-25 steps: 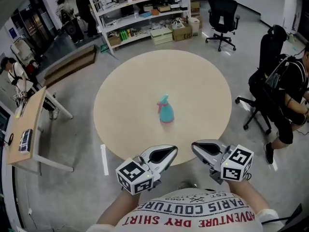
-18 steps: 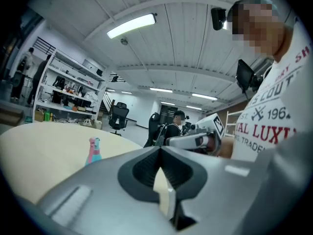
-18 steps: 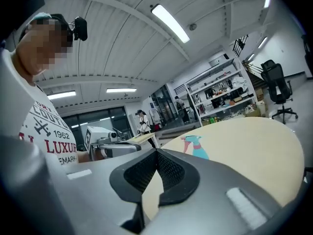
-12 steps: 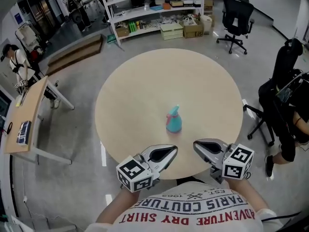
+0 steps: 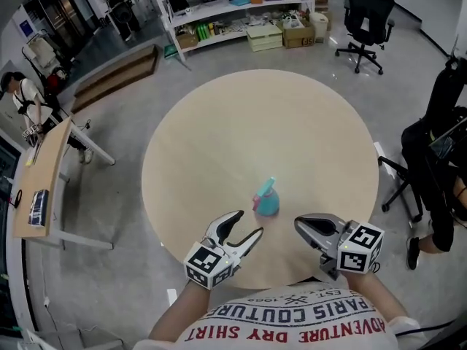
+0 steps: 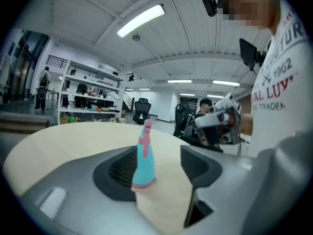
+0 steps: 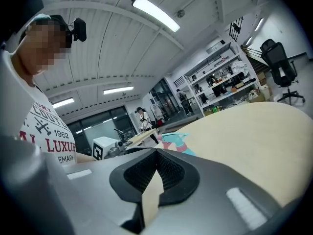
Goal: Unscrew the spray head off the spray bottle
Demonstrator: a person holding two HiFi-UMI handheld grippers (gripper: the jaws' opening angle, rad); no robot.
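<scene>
The person has leaned in over the round desk [image 5: 219, 122] in the last second, and both tools have come forward with them. A moment ago both pairs of jaws were pressed together and hanging back at the near edge. Now the left gripper [image 5: 248, 223] is out over the wood and its jaws are opening, already spread to a fair gap with nothing pinched in them. The right gripper [image 5: 299, 224] hasn't changed its grip at all. Its jaws are pressed together on nothing, and it sits just to the right of the bottle.

The spray bottle [image 5: 267, 203] stands upright on the desk, a bit nearer the person than the middle, between the two tools and slightly ahead of them. It looks to be on the same spot as before, so I'd say it's the person who has closed in, not the bottle that has moved. The spray head [image 5: 269, 186] is on top, not yet unscrewed.

From the left gripper view the bottle [image 6: 143, 163] lines up in the gap between the spread jaws, but it is beyond them and they don't touch it.

To my eye this is the reach-in before the first hold. The left one seems to be getting ready to take the body and steady it. The right would then have to open before it could take the head and turn it. Nothing of the unscrewing itself has begun.
</scene>
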